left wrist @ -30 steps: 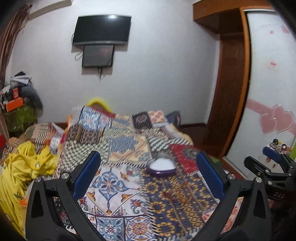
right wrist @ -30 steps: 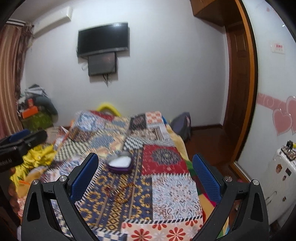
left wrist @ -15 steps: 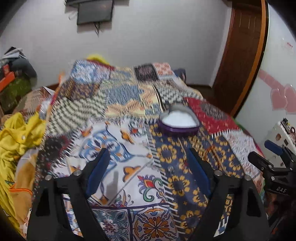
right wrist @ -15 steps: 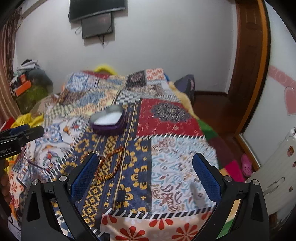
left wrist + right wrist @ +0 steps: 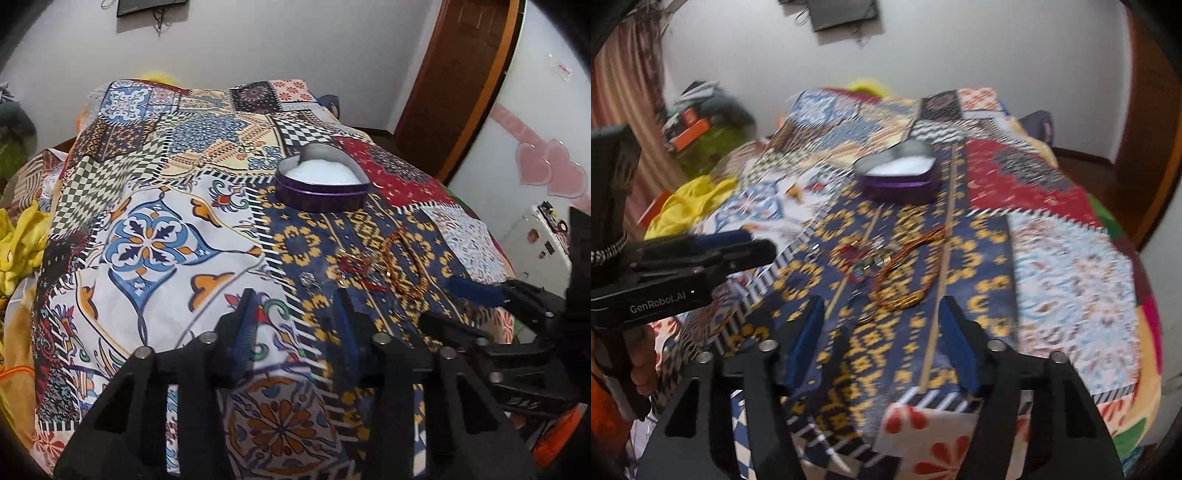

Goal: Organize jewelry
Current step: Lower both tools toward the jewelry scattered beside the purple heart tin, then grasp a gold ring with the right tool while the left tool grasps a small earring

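Patchwork bedspread (image 5: 155,236) is covering the whole bed in front of me, every square a different print, and I'm holding both claws just over its near end. Left gripper (image 5: 295,317) is sitting partway closed with nothing between its blue pads, its jaws having just been closing, and only quilt is showing through the gap. Right gripper (image 5: 882,332) is doing the same, jaws just been narrowing, part open and pinching nothing; that view is coming out pretty blurry. Just past the fingertips the jewelry is lying loose on the dark blue and yellow patch: an orange beaded bracelet (image 5: 404,264), a tangle of red string and small metal bits (image 5: 351,271) beside it, and a little silver piece (image 5: 308,278) off to the left. Further up the bed the purple heart-shaped box (image 5: 321,181) is sitting open with white lining showing, well apart from the pile. Beyond that, yellow clothes (image 5: 690,203) are lying heaped at the left, and a wooden door (image 5: 450,85) is standing on the right.
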Tool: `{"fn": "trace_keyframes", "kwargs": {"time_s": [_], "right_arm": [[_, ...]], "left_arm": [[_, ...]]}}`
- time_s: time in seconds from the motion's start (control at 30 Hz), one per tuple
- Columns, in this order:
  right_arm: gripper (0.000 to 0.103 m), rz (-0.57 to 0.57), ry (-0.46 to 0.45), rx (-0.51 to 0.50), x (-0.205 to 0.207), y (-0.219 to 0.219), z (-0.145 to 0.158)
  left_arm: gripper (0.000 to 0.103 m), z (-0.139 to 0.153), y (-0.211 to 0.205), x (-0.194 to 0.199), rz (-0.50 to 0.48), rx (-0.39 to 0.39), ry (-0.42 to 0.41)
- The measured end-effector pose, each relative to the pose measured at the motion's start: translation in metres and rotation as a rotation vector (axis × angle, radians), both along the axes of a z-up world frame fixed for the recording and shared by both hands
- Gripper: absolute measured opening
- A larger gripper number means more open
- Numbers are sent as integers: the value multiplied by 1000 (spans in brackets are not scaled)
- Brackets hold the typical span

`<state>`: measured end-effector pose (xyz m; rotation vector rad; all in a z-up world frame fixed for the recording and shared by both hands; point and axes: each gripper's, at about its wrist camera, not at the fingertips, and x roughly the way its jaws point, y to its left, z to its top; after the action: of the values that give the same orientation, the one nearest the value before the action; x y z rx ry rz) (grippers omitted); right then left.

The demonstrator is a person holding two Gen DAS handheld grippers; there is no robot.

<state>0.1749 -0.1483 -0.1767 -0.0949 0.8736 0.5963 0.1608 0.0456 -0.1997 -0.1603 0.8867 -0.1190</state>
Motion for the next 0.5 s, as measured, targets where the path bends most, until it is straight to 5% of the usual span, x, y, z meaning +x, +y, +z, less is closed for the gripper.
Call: {"fn": "trace_keyframes", "kwargs": {"time_s": [0.5], "right_arm": [[20, 68, -22, -74, 7, 22, -17]], "left_arm": [[33, -19, -7, 18, -84, -41, 67]]}}
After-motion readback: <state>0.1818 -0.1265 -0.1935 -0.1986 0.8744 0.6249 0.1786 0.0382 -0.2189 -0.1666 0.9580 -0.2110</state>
